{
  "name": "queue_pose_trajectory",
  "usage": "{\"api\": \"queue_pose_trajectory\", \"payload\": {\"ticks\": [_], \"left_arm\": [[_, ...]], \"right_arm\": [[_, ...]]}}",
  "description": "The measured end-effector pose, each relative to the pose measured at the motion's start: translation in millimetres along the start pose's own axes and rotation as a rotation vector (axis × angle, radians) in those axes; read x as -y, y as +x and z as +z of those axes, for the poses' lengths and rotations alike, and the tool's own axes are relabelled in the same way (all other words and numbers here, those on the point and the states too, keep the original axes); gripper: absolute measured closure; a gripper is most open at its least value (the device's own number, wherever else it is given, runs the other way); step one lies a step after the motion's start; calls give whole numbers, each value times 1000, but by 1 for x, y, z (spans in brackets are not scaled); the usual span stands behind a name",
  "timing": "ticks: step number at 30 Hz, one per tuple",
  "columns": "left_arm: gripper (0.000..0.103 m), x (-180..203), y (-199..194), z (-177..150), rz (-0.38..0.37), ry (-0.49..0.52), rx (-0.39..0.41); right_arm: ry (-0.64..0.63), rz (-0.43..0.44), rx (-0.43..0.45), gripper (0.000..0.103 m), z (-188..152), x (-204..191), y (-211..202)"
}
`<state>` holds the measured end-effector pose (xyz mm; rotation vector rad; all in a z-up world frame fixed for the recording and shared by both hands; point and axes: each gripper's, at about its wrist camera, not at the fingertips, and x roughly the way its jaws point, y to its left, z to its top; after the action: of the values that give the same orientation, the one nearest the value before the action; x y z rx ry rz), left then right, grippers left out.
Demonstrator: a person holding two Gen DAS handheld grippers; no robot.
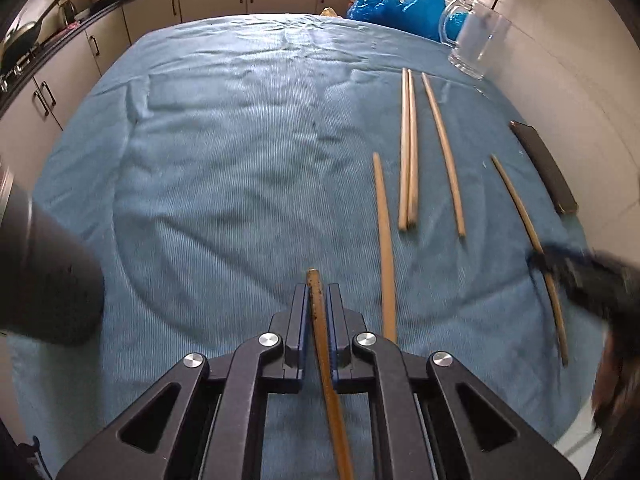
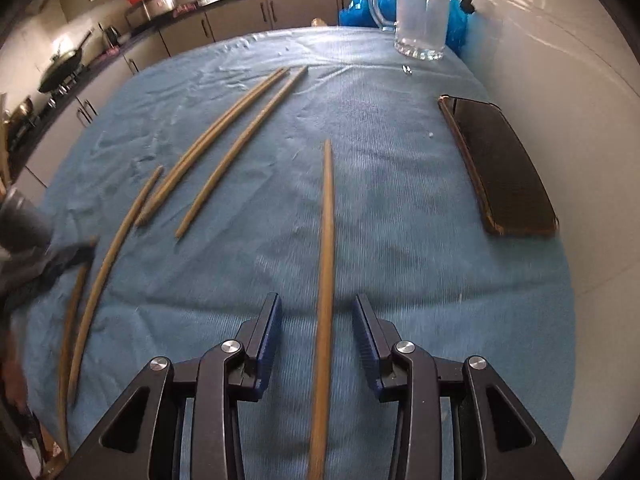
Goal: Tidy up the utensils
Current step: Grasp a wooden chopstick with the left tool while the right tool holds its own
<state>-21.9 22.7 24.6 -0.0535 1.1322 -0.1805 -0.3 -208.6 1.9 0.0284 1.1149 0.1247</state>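
Observation:
Several wooden chopsticks lie on a blue cloth (image 1: 224, 152). My left gripper (image 1: 318, 292) is shut on one darker chopstick (image 1: 324, 356), which runs back between the fingers. A loose chopstick (image 1: 385, 240) lies just right of it, a pair (image 1: 409, 148) and a single one (image 1: 443, 152) lie farther off. My right gripper (image 2: 317, 304) is open, its fingers on either side of a single chopstick (image 2: 327, 240) that lies on the cloth (image 2: 400, 200). The right gripper shows blurred at the right edge of the left wrist view (image 1: 576, 276).
A glass mug (image 1: 476, 40) (image 2: 422, 12) stands at the far right corner of the table. A black phone (image 2: 496, 164) (image 1: 544, 166) lies by the right edge next to the white wall. Blue plastic bags (image 1: 396, 4) sit behind the table. Kitchen cabinets lie to the left.

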Motion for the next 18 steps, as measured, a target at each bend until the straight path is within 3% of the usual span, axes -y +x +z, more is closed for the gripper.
{"api": "queue_pose_trajectory", "payload": {"ticks": [9,16,18], "left_arm": [[95,-17,-9,-14,-82,-30,-37],[95,-9,5,13,9,11,40],[95,-13,2,21,-52,-24,26]], "right_arm": [[11,-80,-138,64,58,17,27],[39,-88,-135,68,64,17,28],[39,-88,-137,68,62,17,28]]}}
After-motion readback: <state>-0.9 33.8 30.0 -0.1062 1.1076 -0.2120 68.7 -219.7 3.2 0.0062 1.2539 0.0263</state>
